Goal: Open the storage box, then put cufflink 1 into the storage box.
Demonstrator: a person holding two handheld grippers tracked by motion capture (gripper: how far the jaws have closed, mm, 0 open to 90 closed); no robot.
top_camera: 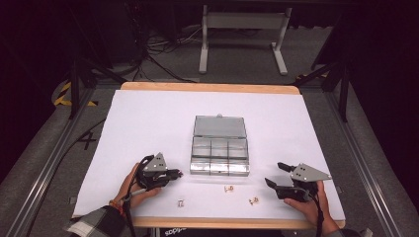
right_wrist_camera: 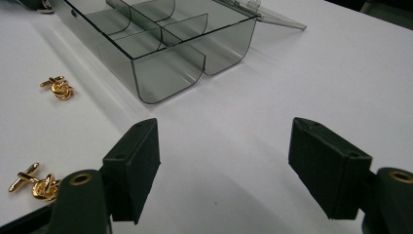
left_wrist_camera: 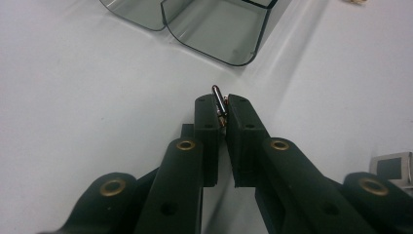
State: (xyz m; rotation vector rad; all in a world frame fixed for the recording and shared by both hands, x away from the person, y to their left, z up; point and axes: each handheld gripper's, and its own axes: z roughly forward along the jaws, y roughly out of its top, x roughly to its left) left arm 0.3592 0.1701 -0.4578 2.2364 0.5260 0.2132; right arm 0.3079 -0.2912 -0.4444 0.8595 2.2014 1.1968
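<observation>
Your left gripper [left_wrist_camera: 221,109] clamped on small dark cufflink [left_wrist_camera: 218,101], just before clear box [left_wrist_camera: 214,36]. Most of cufflink hidden between pads; only tip pokes out. Your right gripper [right_wrist_camera: 224,161] jaws wide apart, nothing between. Two gold cufflinks [right_wrist_camera: 57,87] lie left of it. Box top cut off in left gripper view.

Box [right_wrist_camera: 165,68] of clear smoke-tinted plastic, glossy and smooth; cufflinks [right_wrist_camera: 57,88] of polished gold-coloured metal; small dark glossy metal piece [left_wrist_camera: 218,101] between matt black plastic fingers [left_wrist_camera: 207,129] with brass-coloured rivets; table cover [top_camera: 148,123] smooth matt white sheet over a light wood table edge [top_camera: 207,88].
</observation>
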